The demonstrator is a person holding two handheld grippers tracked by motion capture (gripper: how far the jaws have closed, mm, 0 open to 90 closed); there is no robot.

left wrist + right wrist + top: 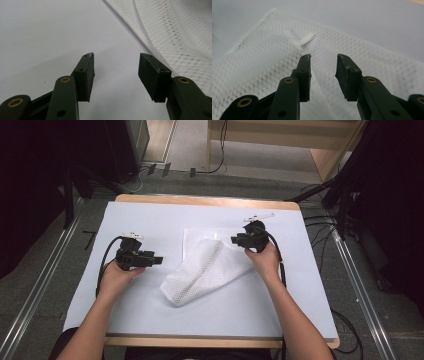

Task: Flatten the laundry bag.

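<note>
From above, a white mesh cloth bag (207, 267) lies half folded mid-table, looking soft, light and floppy.

The left gripper (116, 75) waits wide and empty beside its edge.

The right gripper (323, 75) hangs partly open over the mesh, empty; pinch a corner.

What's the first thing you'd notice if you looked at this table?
A white mesh cloth, folded over on itself, lies in the middle of the pale table. A black gripper sits on each side: the left gripper open beside the cloth, the right gripper open above its far edge.
</note>
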